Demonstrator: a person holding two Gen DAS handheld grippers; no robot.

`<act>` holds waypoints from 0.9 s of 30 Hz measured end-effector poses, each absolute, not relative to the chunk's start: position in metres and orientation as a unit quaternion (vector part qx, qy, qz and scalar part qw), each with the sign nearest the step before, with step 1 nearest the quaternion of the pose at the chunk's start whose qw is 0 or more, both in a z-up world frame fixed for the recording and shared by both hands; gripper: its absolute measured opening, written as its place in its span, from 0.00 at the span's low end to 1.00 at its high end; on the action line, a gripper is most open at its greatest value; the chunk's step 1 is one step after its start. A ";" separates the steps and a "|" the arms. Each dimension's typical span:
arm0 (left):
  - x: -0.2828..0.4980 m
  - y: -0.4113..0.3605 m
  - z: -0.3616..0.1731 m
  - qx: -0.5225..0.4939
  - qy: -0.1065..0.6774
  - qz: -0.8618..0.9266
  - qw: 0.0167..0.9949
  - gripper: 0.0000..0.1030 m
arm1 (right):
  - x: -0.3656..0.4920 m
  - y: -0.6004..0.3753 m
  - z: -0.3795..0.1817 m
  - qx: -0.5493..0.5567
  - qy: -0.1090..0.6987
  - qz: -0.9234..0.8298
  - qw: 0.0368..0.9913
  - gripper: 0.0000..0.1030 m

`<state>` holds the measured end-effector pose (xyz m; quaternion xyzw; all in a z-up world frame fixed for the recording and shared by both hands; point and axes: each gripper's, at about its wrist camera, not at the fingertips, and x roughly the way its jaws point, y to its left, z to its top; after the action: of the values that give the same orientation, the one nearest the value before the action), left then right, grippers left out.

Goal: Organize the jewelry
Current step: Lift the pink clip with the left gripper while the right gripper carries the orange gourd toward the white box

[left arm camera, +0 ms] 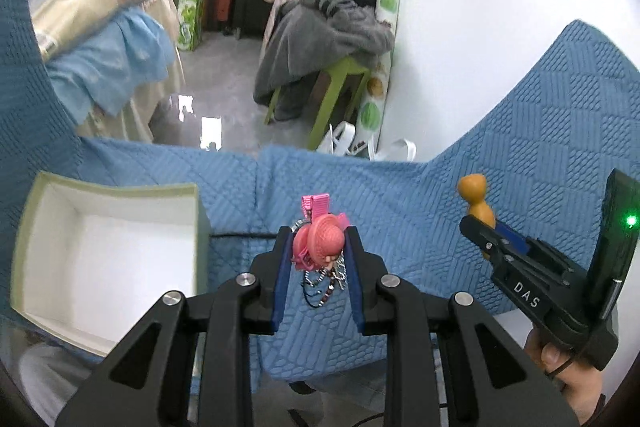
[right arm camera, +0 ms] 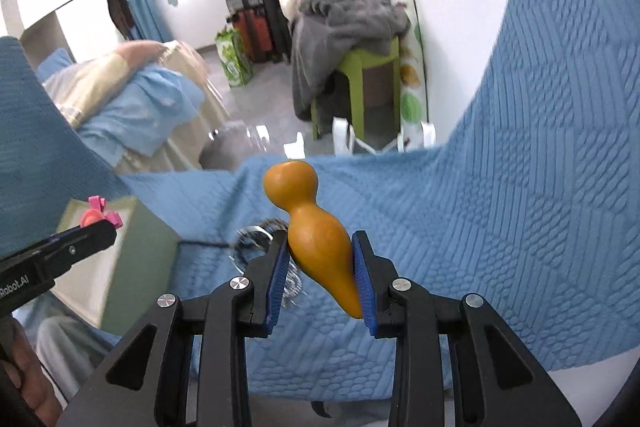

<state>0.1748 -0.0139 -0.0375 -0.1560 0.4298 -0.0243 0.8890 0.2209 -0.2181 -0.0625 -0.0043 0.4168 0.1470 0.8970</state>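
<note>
While both tools hang above a blue quilted cover [left arm camera: 440,211], the left gripper [left arm camera: 318,247] has its blue-padded fingers [left arm camera: 280,267] closed onto a pink hat charm [left arm camera: 322,241], which sits right between the fingertips. A pink ribbon loop [left arm camera: 316,205] stands up from the charm beyond the tips, and a tangle of small chains and beads [left arm camera: 324,281] dangles beneath it, between the two fingers and clear of the cover. To the left of this gripper, just beside it, stands an open box [left arm camera: 116,189] with pale green walls and a white inside.

On the other side, the right gripper [right arm camera: 322,259] is clamped on an orange gourd-shaped ornament [right arm camera: 316,231]. Its broad lower body is wedged between the pads, tilted, with the narrow neck and small rounded head leaning out past the fingertips toward the far edge of the cover. Behind the left finger of that gripper a blurred silvery chain [right arm camera: 260,239] shows, though whether it rests on the cover cannot be told. In the right wrist view the left gripper [right arm camera: 102,223] reaches in from the left edge in front of the box [right arm camera: 132,267].
</note>
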 end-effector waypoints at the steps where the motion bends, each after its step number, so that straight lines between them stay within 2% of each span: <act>1: 0.172 -0.011 -0.032 -0.155 0.426 -0.023 0.891 0.25 | 0.219 -0.213 -0.053 -0.006 0.409 0.150 0.900 0.28; 8: 0.151 0.022 0.004 -0.150 0.400 -0.004 0.904 0.25 | 0.206 -0.176 -0.011 -0.007 0.375 0.179 0.910 0.28; 14: 0.139 0.054 0.013 -0.157 0.392 0.011 0.906 0.25 | 0.200 -0.139 0.011 0.005 0.360 0.216 0.908 0.28; 20: 0.131 0.091 0.000 -0.172 0.398 0.023 0.901 0.25 | 0.196 -0.093 0.013 0.005 0.358 0.253 0.899 0.28; 27: 0.120 0.129 -0.042 -0.196 0.425 0.047 0.883 0.25 | 0.190 -0.040 -0.016 -0.007 0.391 0.286 0.875 0.28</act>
<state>0.1201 0.1292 -0.0420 -0.1962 0.4248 0.0474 0.8825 0.1902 -0.0398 -0.0163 -0.0067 0.3914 0.2863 0.8745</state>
